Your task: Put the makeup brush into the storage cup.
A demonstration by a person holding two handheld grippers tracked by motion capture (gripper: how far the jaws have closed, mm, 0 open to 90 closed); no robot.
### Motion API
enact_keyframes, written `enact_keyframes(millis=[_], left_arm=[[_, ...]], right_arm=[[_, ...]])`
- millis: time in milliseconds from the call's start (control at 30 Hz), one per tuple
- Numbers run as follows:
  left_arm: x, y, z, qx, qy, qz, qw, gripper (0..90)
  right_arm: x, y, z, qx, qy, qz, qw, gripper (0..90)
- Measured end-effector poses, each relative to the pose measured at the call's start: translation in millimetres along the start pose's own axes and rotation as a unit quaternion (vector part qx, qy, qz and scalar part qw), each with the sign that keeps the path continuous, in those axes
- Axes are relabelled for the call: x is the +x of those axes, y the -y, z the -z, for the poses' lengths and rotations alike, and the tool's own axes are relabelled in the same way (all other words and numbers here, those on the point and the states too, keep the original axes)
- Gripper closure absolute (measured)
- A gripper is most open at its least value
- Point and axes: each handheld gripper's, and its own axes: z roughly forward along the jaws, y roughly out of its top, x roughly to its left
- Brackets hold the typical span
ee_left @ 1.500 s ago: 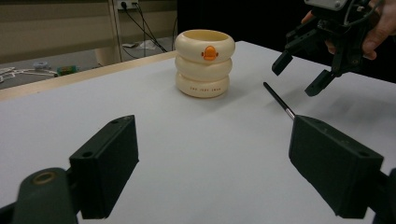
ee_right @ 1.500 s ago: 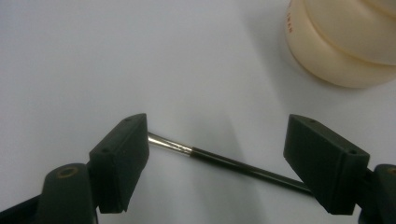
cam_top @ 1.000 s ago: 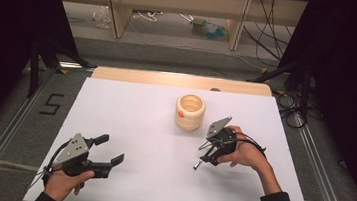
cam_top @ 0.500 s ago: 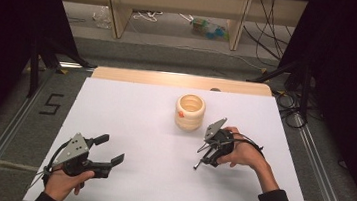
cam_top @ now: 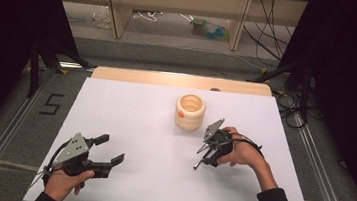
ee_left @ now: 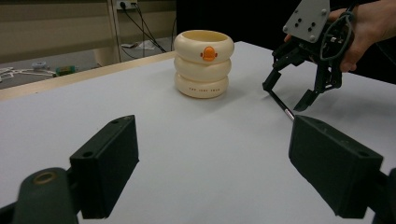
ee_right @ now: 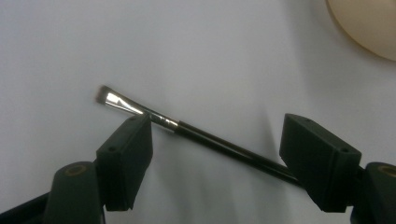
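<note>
A thin black brush (ee_right: 210, 137) with a silver ferrule lies flat on the white sheet, right of centre (cam_top: 198, 165). My right gripper (cam_top: 206, 157) points down over it, open; the brush runs slantwise between the two pads (ee_right: 128, 154) and neither presses on it. From the left gripper view that same gripper (ee_left: 285, 95) stands over the brush handle (ee_left: 282, 108). A cream holder made of stacked rings (cam_top: 190, 112) with an orange mark stands just behind it. My left gripper (cam_top: 112, 149) rests low at the front left, open and with nothing in it (ee_left: 212, 135).
The white sheet (cam_top: 134, 116) covers the table, with a wooden strip (cam_top: 178, 80) along its far edge. Dark floor and metal rails (cam_top: 7, 133) flank it. Shelving legs and cables lie on the floor beyond.
The right gripper has edged slightly toward the table's front over the brush. The left gripper and the holder have stayed put.
</note>
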Motion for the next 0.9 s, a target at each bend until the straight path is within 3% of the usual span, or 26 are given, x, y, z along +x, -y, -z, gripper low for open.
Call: enact_keyframes(millis=[333,900], left_arm=[[0.0,0.1,-0.1,0.000,0.000,0.000,1.0000,16.0],[-0.1,0.2,-0.1,0.002,0.000,0.002,1.0000,16.1]], right_arm=[[0.2,-0.7,-3.4,0.002,-0.009,0.005,0.9999,28.3],[-1.2,1.0,-4.2,0.012,-0.021,-0.016,0.9996,34.3]])
